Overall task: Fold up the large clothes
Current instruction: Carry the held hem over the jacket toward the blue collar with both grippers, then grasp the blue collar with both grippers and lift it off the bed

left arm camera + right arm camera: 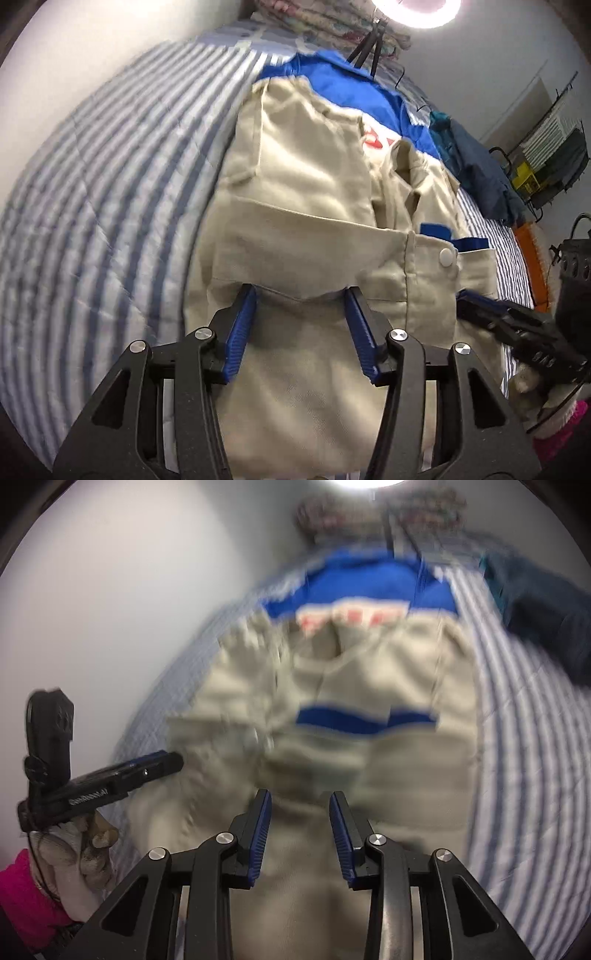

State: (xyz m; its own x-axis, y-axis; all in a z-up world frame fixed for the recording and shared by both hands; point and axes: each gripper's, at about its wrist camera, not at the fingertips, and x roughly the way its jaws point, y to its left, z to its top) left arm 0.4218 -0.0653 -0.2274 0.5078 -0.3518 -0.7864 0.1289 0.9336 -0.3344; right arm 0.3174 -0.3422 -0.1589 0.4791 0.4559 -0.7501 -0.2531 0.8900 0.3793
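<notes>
Striped blue-and-white bedding (92, 184) carries the whole job: a large beige and blue jacket (295, 177) lies spread down the middle of the bed, blue collar end far from the cameras, a sleeve laid across its front with a white snap button (447, 255) at the cuff. A dark blue garment (480, 173) is heaped at the bed's edge near the jacket's shoulder, and if the next fold swings wide the two could tangle or the heap could be dragged along. My main worry is the lower hem: both tools hover over it with nothing pinched, so a shallow bite would catch only the top layer and leave the back panel behind, skewing the fold. The left gripper (301, 295) stands about half open over the hem, fabric showing between its blue pads but not pressed. The right gripper (300, 801) has a narrower gap, also astride loose cloth with no clear clamp, though that view is blurred. As for containers, a wire rack (550, 162) stands against the far wall; its contents look like folded or boxed items, too small to name.
</notes>
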